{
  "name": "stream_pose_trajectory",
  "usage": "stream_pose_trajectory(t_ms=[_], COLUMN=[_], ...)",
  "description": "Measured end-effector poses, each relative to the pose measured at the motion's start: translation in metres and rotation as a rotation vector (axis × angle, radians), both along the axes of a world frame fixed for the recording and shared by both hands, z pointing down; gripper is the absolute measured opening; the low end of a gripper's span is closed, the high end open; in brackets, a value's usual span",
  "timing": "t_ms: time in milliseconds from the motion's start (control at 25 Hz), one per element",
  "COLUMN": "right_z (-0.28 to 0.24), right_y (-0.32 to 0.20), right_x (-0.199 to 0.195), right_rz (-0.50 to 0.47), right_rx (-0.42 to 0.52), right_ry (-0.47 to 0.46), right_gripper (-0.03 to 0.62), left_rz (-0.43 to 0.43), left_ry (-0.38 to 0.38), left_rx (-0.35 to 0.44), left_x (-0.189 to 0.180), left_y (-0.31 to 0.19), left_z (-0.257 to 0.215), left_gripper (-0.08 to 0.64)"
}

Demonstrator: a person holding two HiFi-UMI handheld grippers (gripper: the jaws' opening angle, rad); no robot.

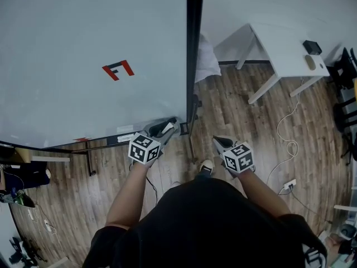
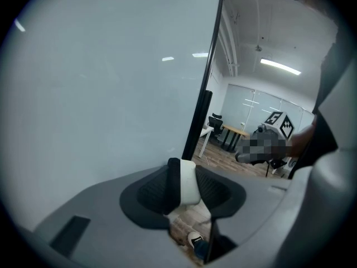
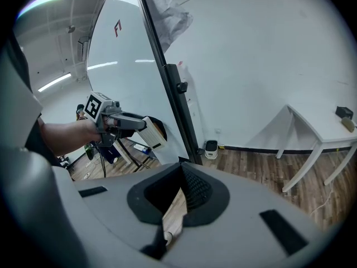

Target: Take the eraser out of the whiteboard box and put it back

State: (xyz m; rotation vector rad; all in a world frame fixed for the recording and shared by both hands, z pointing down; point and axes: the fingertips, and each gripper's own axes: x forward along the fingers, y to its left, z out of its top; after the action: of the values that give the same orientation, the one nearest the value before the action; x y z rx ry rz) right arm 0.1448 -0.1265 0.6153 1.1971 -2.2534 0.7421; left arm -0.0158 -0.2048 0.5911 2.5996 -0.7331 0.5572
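Observation:
My left gripper (image 2: 184, 175) is shut on the eraser (image 2: 188, 184), a white block with a dark felt face that stands upright between the pads. In the head view this gripper (image 1: 165, 128) sits at the lower right corner of the whiteboard (image 1: 83, 54), just above its black bottom ledge (image 1: 120, 137). The right gripper view shows the eraser (image 3: 149, 133) sticking out of the left gripper (image 3: 134, 124) beside the board's edge. My right gripper (image 1: 222, 144) hangs over the floor right of the board, jaws together and empty (image 3: 181, 169).
The whiteboard's black side post (image 1: 194, 49) stands between the two grippers. A white table (image 1: 284, 49) stands at the right by the wall, with white cables (image 1: 290, 144) and a socket strip (image 1: 289, 184) on the wooden floor. Clutter lies at the lower left (image 1: 22, 177).

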Motion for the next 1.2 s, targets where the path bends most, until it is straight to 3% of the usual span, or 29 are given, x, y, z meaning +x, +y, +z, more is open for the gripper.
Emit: stream_pose_trajectory(t_ms=[1200], right_z=[0.020], right_y=[0.004], right_x=[0.032], right_rz=[0.004], right_rx=[-0.047], right_ry=[0.009], right_gripper=[-0.006], left_rz=[-0.031], left_ry=[-0.084], left_rx=[-0.051], left_x=[0.015], left_y=[-0.007], left_z=[0.064], left_gripper=[0.156])
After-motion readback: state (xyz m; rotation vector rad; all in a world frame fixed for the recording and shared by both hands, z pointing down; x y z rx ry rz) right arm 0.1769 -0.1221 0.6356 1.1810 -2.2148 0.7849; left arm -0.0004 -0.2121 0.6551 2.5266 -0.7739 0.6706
